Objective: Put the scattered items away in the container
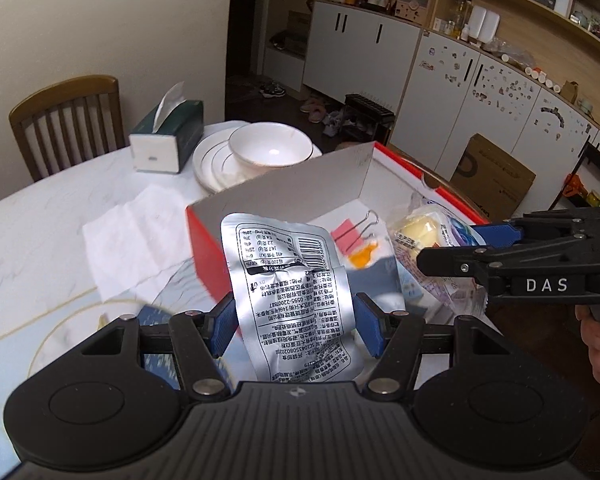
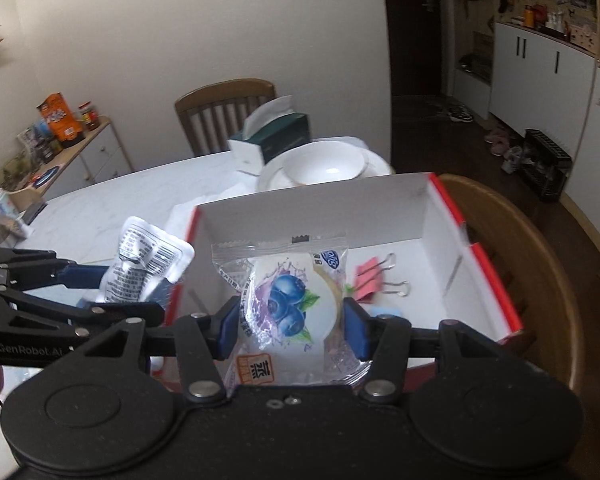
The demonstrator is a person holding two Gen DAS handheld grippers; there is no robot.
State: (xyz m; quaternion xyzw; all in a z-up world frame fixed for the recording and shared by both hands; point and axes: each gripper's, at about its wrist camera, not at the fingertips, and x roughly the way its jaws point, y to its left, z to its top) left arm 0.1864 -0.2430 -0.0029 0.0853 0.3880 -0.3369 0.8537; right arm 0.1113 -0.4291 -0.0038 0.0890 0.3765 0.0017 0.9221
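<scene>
Table: white marble-look round table (image 1: 40,232) carried everything; a wooden slat-back chair (image 1: 66,120) stood at its far edge.
Container: open red-sided cardboard box with a white inside (image 2: 380,208) sat at the table's near right edge, partly over a wooden chair back.
Crockery: white gold-rimmed bowl on stacked plates (image 1: 270,150) sat beyond the box's far wall, beside a green tissue box (image 1: 168,136).
Left load: crumpled silver foil pouch with black print (image 1: 288,292) was pinched upright by the left gripper (image 1: 294,320), long axis running away from the jaws, outside the box's left red wall.
Right load: clear-wrapped round blueberry pastry (image 2: 292,304) was pinched by the right gripper (image 2: 292,328), already above the box's near edge.
Box contents: pink binder clips (image 2: 374,278) lay on the floor towards the right wall.
Key relation: right hand looked nearer a drop; the pouch probably needed carrying rightward over the left wall first.
</scene>
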